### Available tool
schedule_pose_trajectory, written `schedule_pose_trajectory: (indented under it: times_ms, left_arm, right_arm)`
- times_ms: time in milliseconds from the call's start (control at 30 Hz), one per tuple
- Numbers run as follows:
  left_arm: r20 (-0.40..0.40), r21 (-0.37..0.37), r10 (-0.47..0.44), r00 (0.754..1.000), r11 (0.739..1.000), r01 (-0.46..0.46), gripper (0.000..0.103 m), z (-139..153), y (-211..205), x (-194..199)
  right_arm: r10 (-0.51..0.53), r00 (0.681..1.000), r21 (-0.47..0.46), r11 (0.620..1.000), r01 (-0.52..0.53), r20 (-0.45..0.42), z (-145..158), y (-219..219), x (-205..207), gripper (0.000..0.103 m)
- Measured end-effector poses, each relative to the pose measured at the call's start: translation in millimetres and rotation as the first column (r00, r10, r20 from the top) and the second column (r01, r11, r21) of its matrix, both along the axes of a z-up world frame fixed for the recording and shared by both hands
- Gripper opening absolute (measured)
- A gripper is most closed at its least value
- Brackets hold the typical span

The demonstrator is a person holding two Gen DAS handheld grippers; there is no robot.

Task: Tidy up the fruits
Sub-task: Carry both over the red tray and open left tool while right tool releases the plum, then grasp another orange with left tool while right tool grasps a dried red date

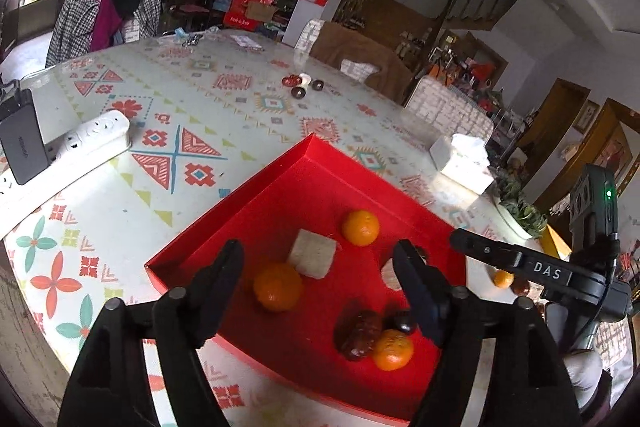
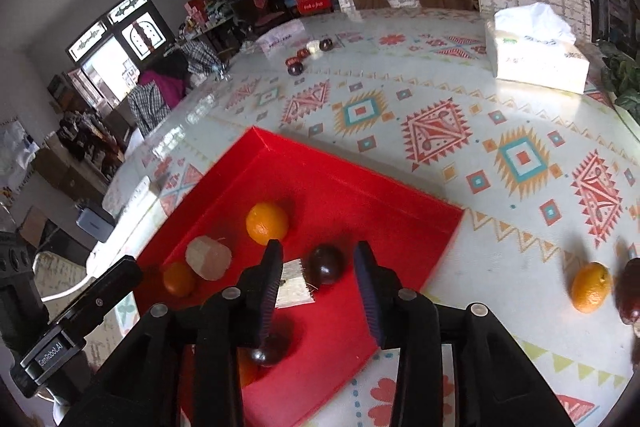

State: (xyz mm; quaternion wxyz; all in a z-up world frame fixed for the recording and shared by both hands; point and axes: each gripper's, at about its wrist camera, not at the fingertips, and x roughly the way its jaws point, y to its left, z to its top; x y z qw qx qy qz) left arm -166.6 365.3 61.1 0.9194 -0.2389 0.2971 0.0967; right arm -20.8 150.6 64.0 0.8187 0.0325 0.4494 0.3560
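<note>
Having both grippers, left (image 1: 320, 267) and right (image 2: 318, 267), open and empty over the red tray (image 2: 360, 187), you fetch the outside orange (image 2: 591, 287) next.

Fruit gathered in the red tray (image 1: 280, 183)

We see three oranges (image 1: 360, 227) inside, a wrinkled red date (image 1: 358, 334) touching the nearest one, a dark round plum (image 2: 326, 264), and two pale cut chunks (image 1: 312, 253) lying flat; one more orange (image 2: 591, 287) sits out on the patterned tablecloth (image 2: 440, 155).

Left gripper (image 1: 318, 271) and right gripper (image 2: 318, 273), jaws apart, tilted downward.
</note>
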Motion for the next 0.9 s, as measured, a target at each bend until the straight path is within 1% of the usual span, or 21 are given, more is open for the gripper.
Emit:
schedule_pose_trajectory:
  times_ms: [33, 167, 367, 500, 600, 700, 833, 900]
  left_arm:
    - [0.007, 0.003, -0.002, 1.000, 1.000, 0.002, 0.079, 2.9, -2.2, -1.6]
    - [0.026, 0.009, -0.024, 0.999, 1.000, 0.024, 0.081, 15.3, -17.9, -7.5]
    - [0.028, 0.039, -0.086, 0.996, 0.996, 0.085, 0.081, 28.5, -52.1, -13.0]
    - [0.042, 0.067, -0.125, 0.991, 0.990, 0.122, 0.081, 40.9, -77.3, -18.6]
    - [0.058, 0.087, -0.152, 0.987, 0.985, 0.147, 0.081, 48.4, -96.1, -21.4]
    - [0.055, 0.095, -0.189, 0.981, 0.978, 0.183, 0.083, 48.9, -115.4, -18.6]
    - [0.032, 0.110, -0.235, 0.972, 0.967, 0.230, 0.083, 44.5, -138.2, -11.0]
    - [0.020, 0.120, -0.257, 0.966, 0.960, 0.253, 0.083, 42.2, -149.9, -7.6]
  right_arm:
    - [-0.007, 1.000, 0.011, 1.000, 0.007, 0.006, 4.6, -6.1, -1.3, 0.043]
    - [-0.037, 0.999, 0.044, 0.998, 0.036, 0.027, 18.6, -30.7, -5.7, 0.051]
    - [-0.089, 0.995, 0.059, 0.995, 0.086, 0.050, 29.9, -81.2, -17.2, 0.051]
    - [-0.148, 0.988, 0.072, 0.987, 0.144, 0.053, 33.6, -129.0, -24.2, 0.051]
    - [-0.215, 0.975, 0.087, 0.974, 0.209, 0.058, 37.8, -175.0, -27.1, 0.051]
    - [-0.290, 0.955, 0.089, 0.955, 0.284, 0.063, 38.9, -220.4, -27.6, 0.052]
    - [-0.366, 0.929, 0.050, 0.930, 0.364, 0.054, 29.8, -266.7, -26.5, 0.053]
    - [-0.382, 0.923, 0.021, 0.924, 0.381, 0.044, 21.8, -280.1, -24.9, 0.053]
